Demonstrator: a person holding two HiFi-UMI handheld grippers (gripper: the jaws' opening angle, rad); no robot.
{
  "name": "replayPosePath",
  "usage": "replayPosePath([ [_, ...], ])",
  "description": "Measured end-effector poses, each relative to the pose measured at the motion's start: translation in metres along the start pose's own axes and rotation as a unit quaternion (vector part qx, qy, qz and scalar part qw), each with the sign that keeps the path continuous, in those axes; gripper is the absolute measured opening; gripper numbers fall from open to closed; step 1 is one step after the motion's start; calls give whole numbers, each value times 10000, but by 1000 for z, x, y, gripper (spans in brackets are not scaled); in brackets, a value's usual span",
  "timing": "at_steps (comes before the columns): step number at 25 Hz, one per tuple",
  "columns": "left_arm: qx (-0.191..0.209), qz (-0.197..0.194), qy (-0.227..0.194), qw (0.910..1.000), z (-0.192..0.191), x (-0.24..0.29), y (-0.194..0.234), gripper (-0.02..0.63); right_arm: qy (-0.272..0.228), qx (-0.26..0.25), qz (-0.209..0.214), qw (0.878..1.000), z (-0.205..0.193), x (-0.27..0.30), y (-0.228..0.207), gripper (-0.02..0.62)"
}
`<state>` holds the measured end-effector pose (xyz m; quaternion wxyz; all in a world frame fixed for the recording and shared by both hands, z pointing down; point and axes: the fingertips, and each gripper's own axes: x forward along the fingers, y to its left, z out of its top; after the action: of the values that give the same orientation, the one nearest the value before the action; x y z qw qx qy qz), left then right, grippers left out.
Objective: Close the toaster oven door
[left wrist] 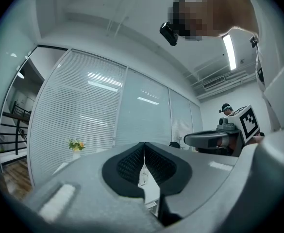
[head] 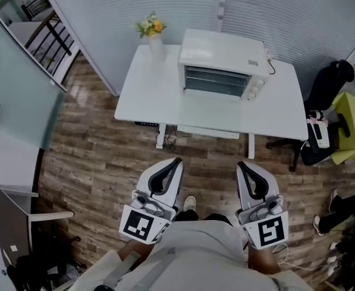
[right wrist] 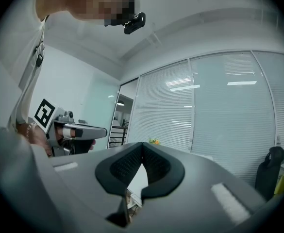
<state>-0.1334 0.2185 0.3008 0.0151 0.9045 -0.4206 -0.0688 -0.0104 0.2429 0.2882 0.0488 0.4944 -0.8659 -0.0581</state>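
- Closest to me, the left tongs (head: 176, 161) and right tongs (head: 241, 164) hang side by side just ahead of my chest, both pointing toward the table (head: 159, 105).
- Left tongs: pads pressed together with nothing between them, as the left gripper view shows plainly.
- Right tongs: the pads also meet at the tip and hold nothing.
- Wooden floor (head: 104, 156) lies between me and the table, so I am well apart from the work.
- On the table stands the white oven (head: 223, 53), toward the back and right of the middle, with its knobs on its right side. A vase of flowers (head: 151, 26) stands at the table's far left corner, clear of the oven.
- The oven's front (head: 215, 82) faces me and its racks show. From this far off I cannot tell whether the door hangs down or stands partly shut.
- Step in hand, as I judge it: the approach. Nothing has been touched and the door is not yet closed.
- Next I need to close the gap to the table and bring one pair of tongs low to the oven's front, under or against the door's free edge.
- Shut tongs should do, since a push up and inward is enough and no grip seems needed.
- I would push gently so the light oven does not slide back.
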Motion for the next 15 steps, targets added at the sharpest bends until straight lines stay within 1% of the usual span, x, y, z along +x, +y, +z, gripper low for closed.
replayPosePath([
  [7,-47,-112,58,9999,-6,21,23,3,113,45,-123,9999,-7,25,-11,5],
  [12,-70,-185,104,9998,-11,41,30,3,133,-171,-107,9997,-14,36,-27,5],
  [15,-65,-197,92,9997,-13,52,33,3,130,51,-141,9998,-16,45,-34,5],
])
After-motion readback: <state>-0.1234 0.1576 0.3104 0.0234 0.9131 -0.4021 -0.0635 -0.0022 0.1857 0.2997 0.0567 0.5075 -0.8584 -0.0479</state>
